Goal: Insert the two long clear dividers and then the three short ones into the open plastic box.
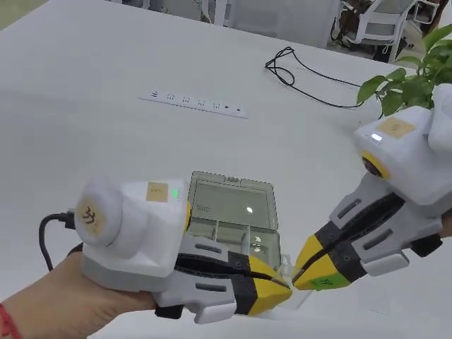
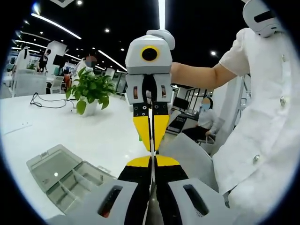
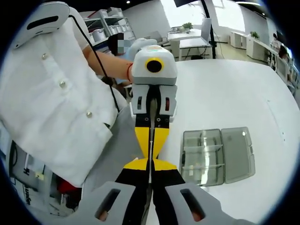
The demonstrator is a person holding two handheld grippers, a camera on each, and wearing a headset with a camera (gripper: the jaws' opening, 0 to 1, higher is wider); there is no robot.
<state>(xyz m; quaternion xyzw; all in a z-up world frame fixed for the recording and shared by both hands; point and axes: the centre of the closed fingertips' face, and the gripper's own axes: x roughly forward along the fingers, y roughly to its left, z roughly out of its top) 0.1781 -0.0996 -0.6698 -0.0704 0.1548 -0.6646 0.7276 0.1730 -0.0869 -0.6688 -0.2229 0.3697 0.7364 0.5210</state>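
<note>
Left gripper [image 1: 282, 291] and right gripper [image 1: 300, 277] both clamp 1 clear divider [image 2: 152, 153]; uneven pull could drop it short of the box [image 1: 226, 205] at 11 o'clock

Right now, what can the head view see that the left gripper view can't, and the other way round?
Head view: the hand holding the left gripper, its black cord and a red wristband. Left gripper view: the person's white shirt, the headset and the ceiling lights. Both: the open plastic box, the green plant and the right gripper, its tip almost meeting the left one's.
</note>
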